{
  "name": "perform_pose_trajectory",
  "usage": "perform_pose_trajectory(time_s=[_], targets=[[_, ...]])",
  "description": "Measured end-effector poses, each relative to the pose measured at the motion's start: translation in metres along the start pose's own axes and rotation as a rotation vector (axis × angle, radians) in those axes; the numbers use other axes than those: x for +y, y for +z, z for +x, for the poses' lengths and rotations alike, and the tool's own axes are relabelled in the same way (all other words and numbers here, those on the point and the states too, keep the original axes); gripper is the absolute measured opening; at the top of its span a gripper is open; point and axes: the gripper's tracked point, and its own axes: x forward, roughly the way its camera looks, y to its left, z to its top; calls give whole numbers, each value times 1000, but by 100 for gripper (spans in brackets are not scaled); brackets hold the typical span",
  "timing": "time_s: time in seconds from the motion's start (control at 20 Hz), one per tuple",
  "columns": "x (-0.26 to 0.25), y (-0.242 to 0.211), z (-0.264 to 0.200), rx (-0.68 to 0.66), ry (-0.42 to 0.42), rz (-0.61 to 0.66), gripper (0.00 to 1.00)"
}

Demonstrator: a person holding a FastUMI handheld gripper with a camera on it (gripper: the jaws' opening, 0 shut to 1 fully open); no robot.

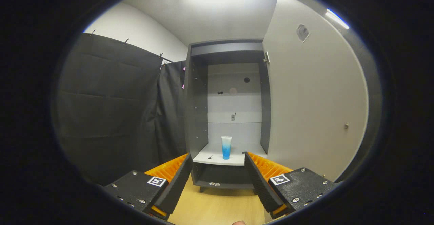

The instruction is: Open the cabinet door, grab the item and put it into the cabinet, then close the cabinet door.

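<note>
A tall dark cabinet (196,109) stands ahead with its pale door (312,99) swung wide open to the right. A small blue and white tube (226,147) stands upright on the cabinet's light shelf (210,154), beyond my fingers and roughly in line with the gap between them. My gripper (218,159) is open with nothing between its fingers. The fingertips sit a short way in front of the shelf's front edge.
Black cloth (112,109) hangs to the left of the cabinet. A small knob (346,126) sits on the open door's face. Light wood floor (217,204) lies below the cabinet. A small dark object (210,156) lies on the shelf left of the tube.
</note>
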Motion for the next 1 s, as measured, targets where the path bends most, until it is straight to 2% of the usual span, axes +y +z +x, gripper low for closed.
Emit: perform_pose_trajectory(time_s=[0.2, 0.45, 0.7, 1.0], targets=[[-16, -1, -46, 5, -15, -1, 95], [-58, -3, -89, 21, -89, -6, 95], [-121, 0, -123, 19, -219, 13, 95], [-213, 6, -144, 1, -445, 29, 95]])
